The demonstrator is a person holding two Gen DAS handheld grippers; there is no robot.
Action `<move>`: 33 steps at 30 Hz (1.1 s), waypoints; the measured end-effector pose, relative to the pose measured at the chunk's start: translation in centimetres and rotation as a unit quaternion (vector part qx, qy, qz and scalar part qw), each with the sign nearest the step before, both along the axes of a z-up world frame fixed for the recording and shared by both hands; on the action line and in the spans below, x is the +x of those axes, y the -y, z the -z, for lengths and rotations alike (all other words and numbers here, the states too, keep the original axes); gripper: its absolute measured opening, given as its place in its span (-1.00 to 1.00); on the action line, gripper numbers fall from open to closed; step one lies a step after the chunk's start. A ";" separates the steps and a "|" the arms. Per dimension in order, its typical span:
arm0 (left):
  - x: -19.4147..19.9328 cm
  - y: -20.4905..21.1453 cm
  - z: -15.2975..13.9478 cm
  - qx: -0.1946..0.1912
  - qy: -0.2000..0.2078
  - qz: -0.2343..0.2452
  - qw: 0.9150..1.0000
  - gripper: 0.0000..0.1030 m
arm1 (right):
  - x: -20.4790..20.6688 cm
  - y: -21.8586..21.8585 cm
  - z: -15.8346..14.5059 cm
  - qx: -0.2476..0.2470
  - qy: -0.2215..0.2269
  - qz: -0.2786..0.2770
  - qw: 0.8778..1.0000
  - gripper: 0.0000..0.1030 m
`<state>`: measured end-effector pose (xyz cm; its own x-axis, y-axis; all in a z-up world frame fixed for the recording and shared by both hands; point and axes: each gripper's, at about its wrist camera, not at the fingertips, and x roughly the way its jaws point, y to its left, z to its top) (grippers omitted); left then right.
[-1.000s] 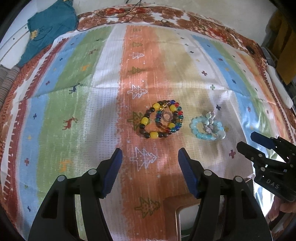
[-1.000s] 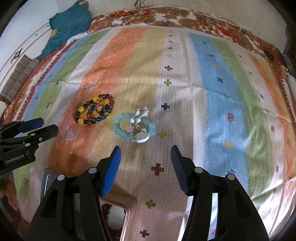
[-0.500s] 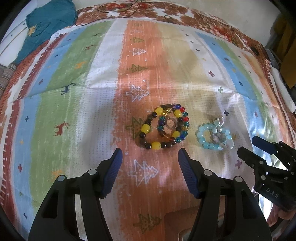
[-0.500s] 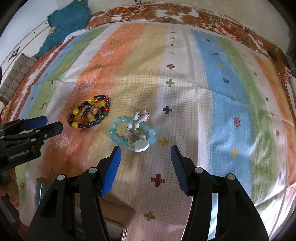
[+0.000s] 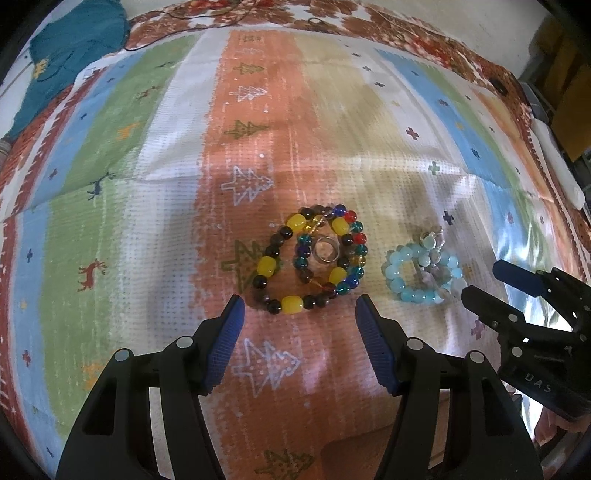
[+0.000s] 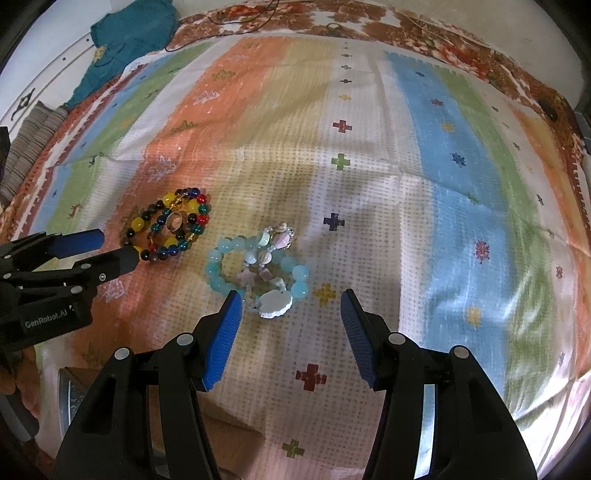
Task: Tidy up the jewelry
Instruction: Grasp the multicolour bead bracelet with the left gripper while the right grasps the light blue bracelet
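A multicoloured bead bracelet pile [image 5: 310, 258] with a metal ring [image 5: 327, 250] in its middle lies on the striped cloth [image 5: 147, 206]. A pale blue bead bracelet [image 5: 421, 271] with shell charms lies to its right. My left gripper [image 5: 299, 314] is open, just short of the coloured beads. My right gripper [image 6: 291, 306] is open, its left finger close to the blue bracelet [image 6: 258, 269] and its white shell charm [image 6: 275, 302]. The coloured beads [image 6: 170, 229] show at the left of the right wrist view, beside the left gripper [image 6: 110, 247]. The right gripper [image 5: 484, 280] shows at the right of the left wrist view.
A teal garment [image 6: 129, 40] lies at the far left corner of the bed. A dark cable [image 5: 229, 7] runs along the far edge. A brown box edge [image 6: 85, 373] shows under the grippers near the front. A striped folded cloth [image 6: 29, 136] is at the left.
Both grippers have moved forward and down toward the jewelry, which now looks larger and nearer the fingertips. Both stay open. The jewelry has not moved.
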<state>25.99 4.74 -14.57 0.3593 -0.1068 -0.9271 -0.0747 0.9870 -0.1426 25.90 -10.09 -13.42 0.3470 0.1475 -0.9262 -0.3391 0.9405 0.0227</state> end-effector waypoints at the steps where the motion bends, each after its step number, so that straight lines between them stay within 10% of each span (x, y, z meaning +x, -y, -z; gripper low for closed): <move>1: 0.0 0.1 0.1 0.000 0.000 0.002 1.000 0.21 | 0.1 0.0 0.1 -0.001 -0.001 0.000 1.000 0.08; 18: 1.6 -0.5 1.2 -0.005 -0.012 -0.014 1.000 0.09 | 1.0 -0.7 1.4 -0.009 -0.011 -0.006 1.000 -0.05; 33: 1.7 -0.2 1.6 -0.005 -0.015 -0.006 1.000 -0.20 | 1.1 -0.9 1.9 -0.021 -0.020 -0.014 0.999 -0.62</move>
